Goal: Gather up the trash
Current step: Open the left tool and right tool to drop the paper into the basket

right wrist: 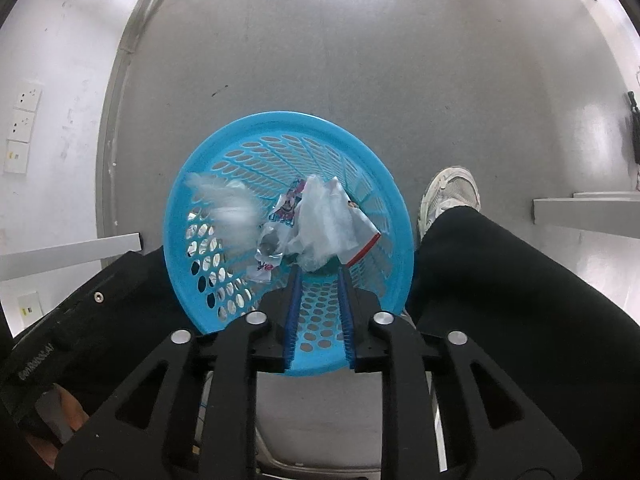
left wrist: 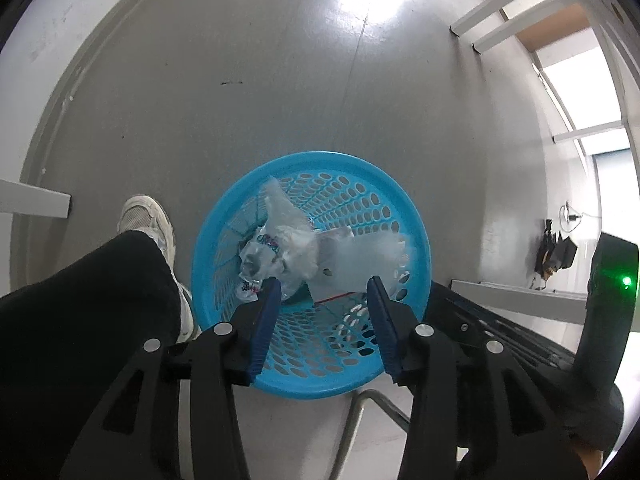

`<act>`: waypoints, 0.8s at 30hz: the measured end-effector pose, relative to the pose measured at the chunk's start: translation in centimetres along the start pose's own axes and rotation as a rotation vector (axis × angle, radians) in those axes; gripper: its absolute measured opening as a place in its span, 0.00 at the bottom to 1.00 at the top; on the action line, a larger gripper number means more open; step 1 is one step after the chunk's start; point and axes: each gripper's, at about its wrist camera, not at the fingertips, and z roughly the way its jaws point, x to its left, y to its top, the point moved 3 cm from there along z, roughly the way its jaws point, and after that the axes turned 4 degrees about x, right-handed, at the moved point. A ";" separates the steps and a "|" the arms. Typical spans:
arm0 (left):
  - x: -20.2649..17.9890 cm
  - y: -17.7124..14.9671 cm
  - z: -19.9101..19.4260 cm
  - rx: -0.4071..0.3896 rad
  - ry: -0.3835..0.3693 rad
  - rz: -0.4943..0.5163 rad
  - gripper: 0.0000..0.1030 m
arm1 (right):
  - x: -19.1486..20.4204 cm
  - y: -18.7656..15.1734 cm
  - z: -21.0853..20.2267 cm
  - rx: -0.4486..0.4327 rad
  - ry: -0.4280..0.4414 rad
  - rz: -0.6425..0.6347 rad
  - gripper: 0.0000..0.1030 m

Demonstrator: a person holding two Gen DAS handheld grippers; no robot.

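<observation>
A round blue perforated basket [left wrist: 312, 376] stands on a grey floor [left wrist: 248, 80], seen from almost straight above. Inside it lies a loose heap of trash [right wrist: 316, 220]: crumpled clear plastic wrap, a printed wrapper [right wrist: 286, 208] and a clear bag with a red strip [right wrist: 366, 246]. A blurred white scrap [right wrist: 232, 208] sits toward the basket's wall; the exact count of pieces cannot be told.

2 grippers point down over the basket's near rim. The left gripper [left wrist: 323, 285] is released, its 2 blue pads spread apart with nothing pressed between them. The right gripper [right wrist: 319, 271] is parted by a narrow gap, its tips just beside the plastic heap but not clamping it.

Around the basket: 1 black trouser leg [right wrist: 520, 300] and 1 white sneaker [right wrist: 450, 196] stand just beside its rim. A metal frame [left wrist: 376, 404] shows under the near edge. White table legs [left wrist: 516, 12] and a white wall [right wrist: 52, 92] with sockets lie well apart. The floor beyond the basket's far rim is open.
</observation>
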 end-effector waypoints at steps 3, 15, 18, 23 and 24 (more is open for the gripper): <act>0.1 0.0 -0.3 -0.009 -0.002 -0.007 0.43 | 0.1 -0.4 -0.2 0.000 -0.007 -0.006 0.24; -0.5 -2.2 -3.9 -0.062 0.051 0.112 0.46 | 2.6 -4.2 -4.6 -0.114 -0.101 -0.160 0.30; -0.6 -2.9 -5.3 -0.091 0.059 0.139 0.49 | 2.7 -5.4 -6.2 -0.147 -0.078 -0.173 0.31; -0.9 -5.4 -8.6 -0.160 0.039 0.206 0.57 | 3.6 -7.8 -10.5 -0.280 -0.097 -0.239 0.42; -1.1 -5.8 -9.1 -0.170 0.029 0.218 0.57 | 3.6 -8.3 -11.1 -0.296 -0.091 -0.247 0.42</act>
